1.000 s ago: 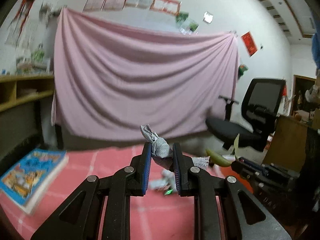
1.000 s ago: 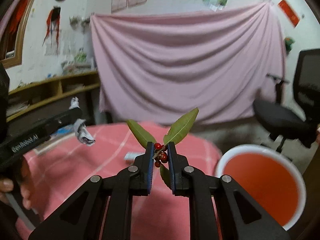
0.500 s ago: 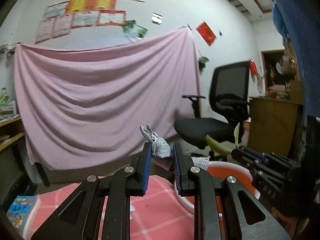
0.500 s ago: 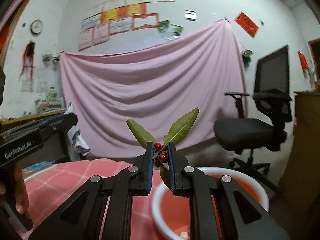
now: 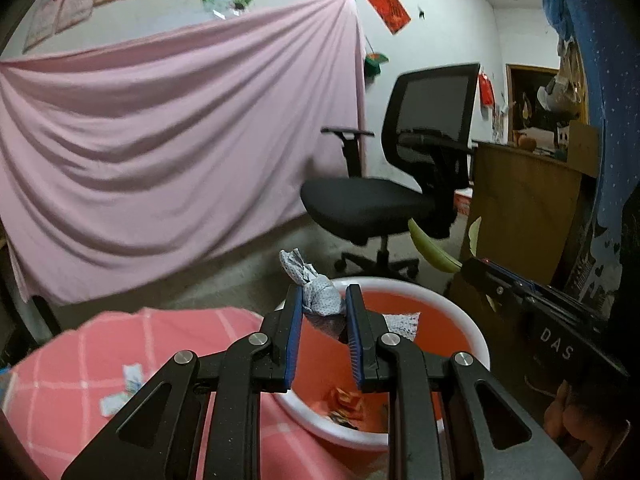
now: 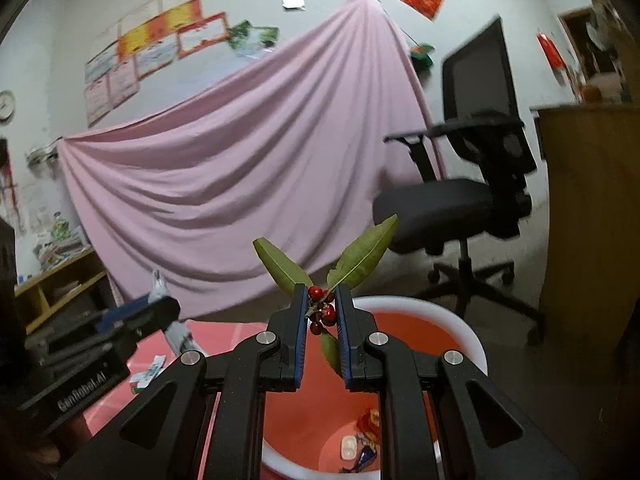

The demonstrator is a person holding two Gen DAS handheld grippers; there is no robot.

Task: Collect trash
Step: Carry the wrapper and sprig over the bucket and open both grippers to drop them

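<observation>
The red tub (image 5: 460, 320) with its white rim is taken as the landmark: it stands against the edge of the bench (image 5: 72, 364), which is covered in pink checked cloth, and bare floor is seen beyond the tub up to the office chair (image 5: 400, 184) and the hung pink sheet (image 5: 168, 148). Above the tub, the left claw (image 5: 323, 306) is clenched on a crumpled paper wad (image 5: 316, 292), and the right claw (image 6: 322, 308) is clenched on a sprig of red berries and leaves (image 6: 324, 308). Wrappers (image 6: 366, 436) lie on the tub's bottom, and paper scraps (image 5: 124, 384) are left on the bench beside it. A wooden cabinet (image 5: 520, 208) is seen right of the tub. The tub's near rim is hidden by both claws.
</observation>
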